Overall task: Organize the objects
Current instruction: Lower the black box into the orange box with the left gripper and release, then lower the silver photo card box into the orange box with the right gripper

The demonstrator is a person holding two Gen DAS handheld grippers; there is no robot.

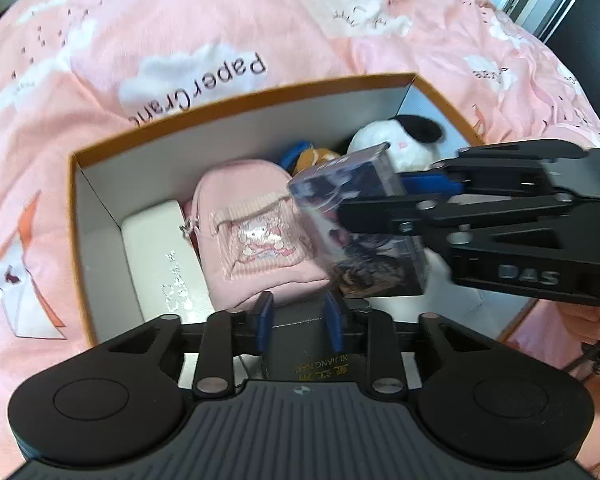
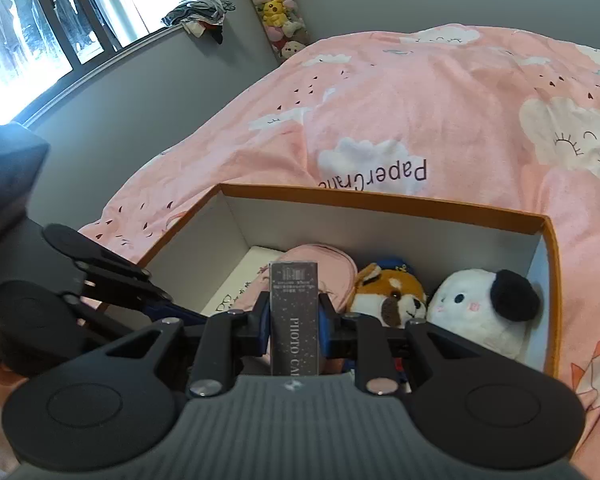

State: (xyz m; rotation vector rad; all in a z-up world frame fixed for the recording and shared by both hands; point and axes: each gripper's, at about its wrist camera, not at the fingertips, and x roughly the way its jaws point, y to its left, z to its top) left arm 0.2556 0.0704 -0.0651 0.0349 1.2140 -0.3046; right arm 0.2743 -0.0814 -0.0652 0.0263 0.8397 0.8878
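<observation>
Gripping the photo card box point(image 2: 295, 316) tightly, the right gripper point(image 2: 294, 322) hovers over the orange box point(image 2: 380, 200); ahead sit plush toys point(image 2: 396, 300). The left gripper point(image 1: 300, 320) pinches a dark box point(image 1: 304, 344). Colliding grippers could dislodge either load.

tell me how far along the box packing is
Already in the orange box: white case, pink pouch, fox plush, white plush. In hand: left gripper clamps a dark box; right gripper holds the photo card box over the box. Left: setting both down inside.
</observation>
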